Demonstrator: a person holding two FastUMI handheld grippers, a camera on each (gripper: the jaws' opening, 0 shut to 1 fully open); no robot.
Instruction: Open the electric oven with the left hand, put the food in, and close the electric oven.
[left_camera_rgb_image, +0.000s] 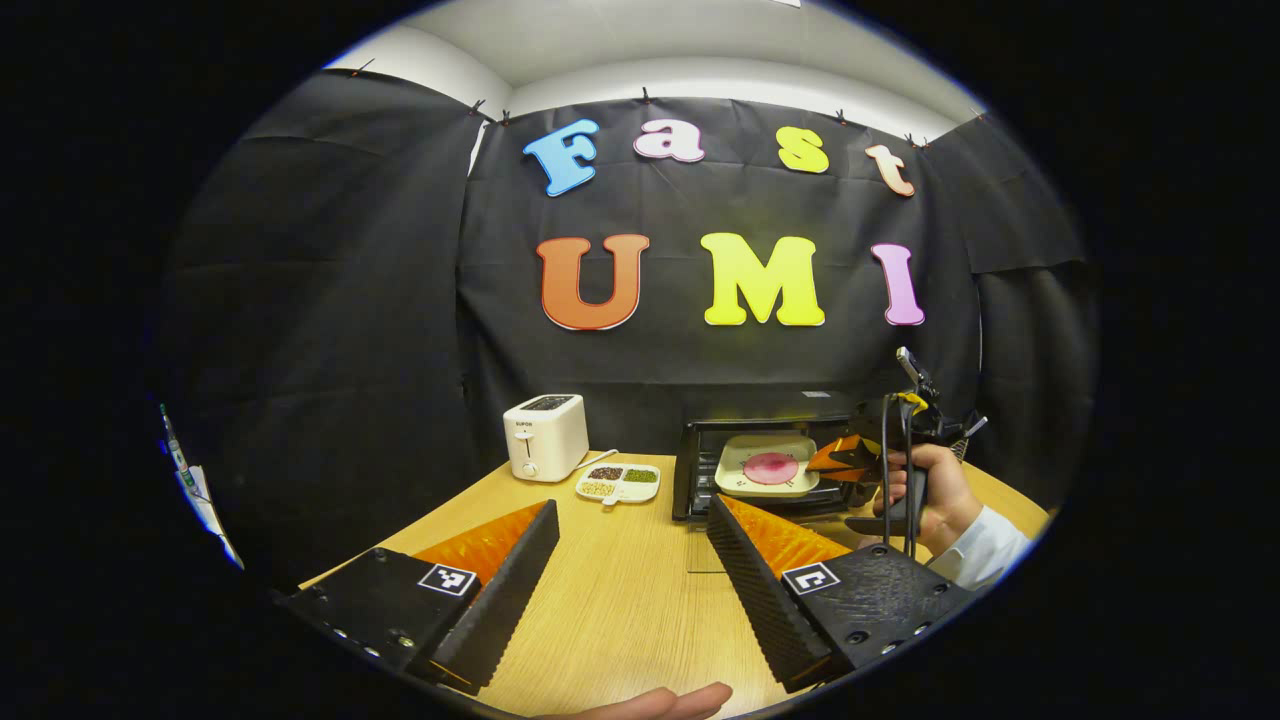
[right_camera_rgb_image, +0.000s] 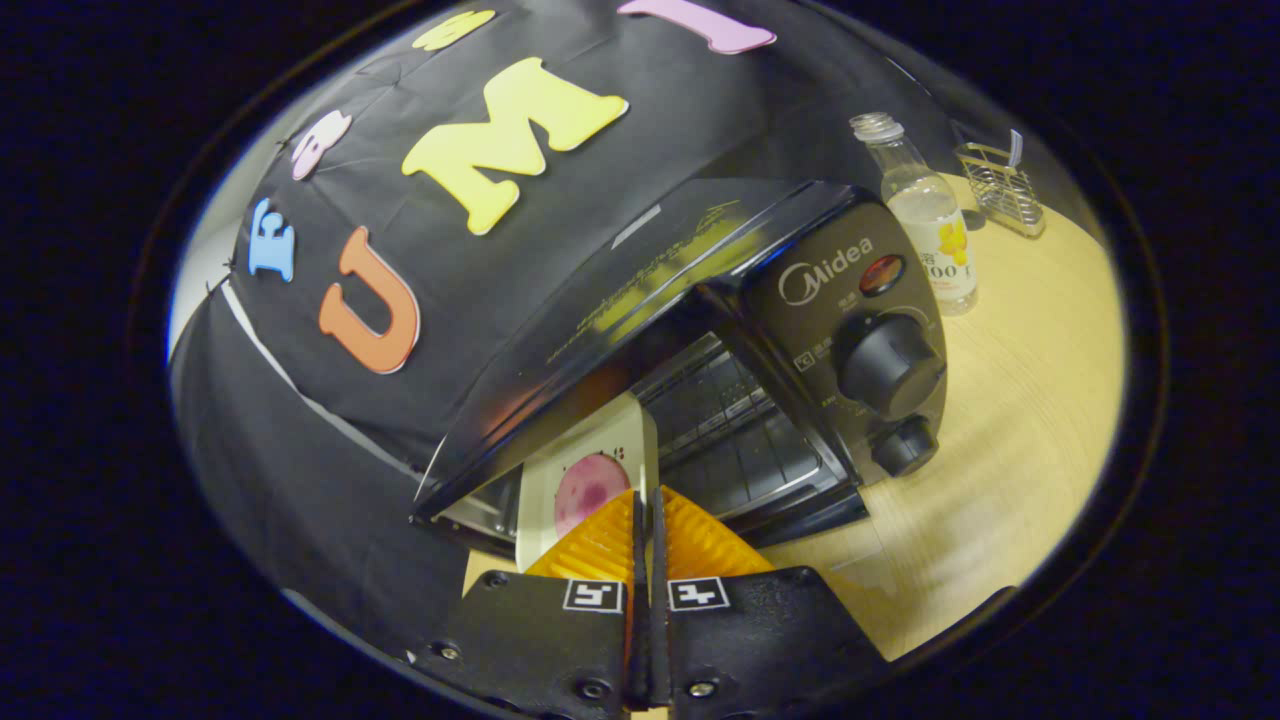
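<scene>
Cream-coloured, the plate (right_camera_rgb_image: 590, 470) with its pink food is seen lying in the mouth of the open electric oven (right_camera_rgb_image: 700, 400), straight ahead of the right gripper (right_camera_rgb_image: 645, 520), whose fingers are pinched on its near edge. Farther back to the left, the left gripper (left_camera_rgb_image: 630, 560) is held spread and empty.

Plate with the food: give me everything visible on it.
The plate is squarish with rounded corners, cream coloured, looks like ceramic or plastic, and carries a round pink food patch at its centre. It sits partly inside the open electric oven, on or just above the wire rack. The right claw is shut on its near edge, fingers almost together. Nothing else touches it as far as the views show.
</scene>
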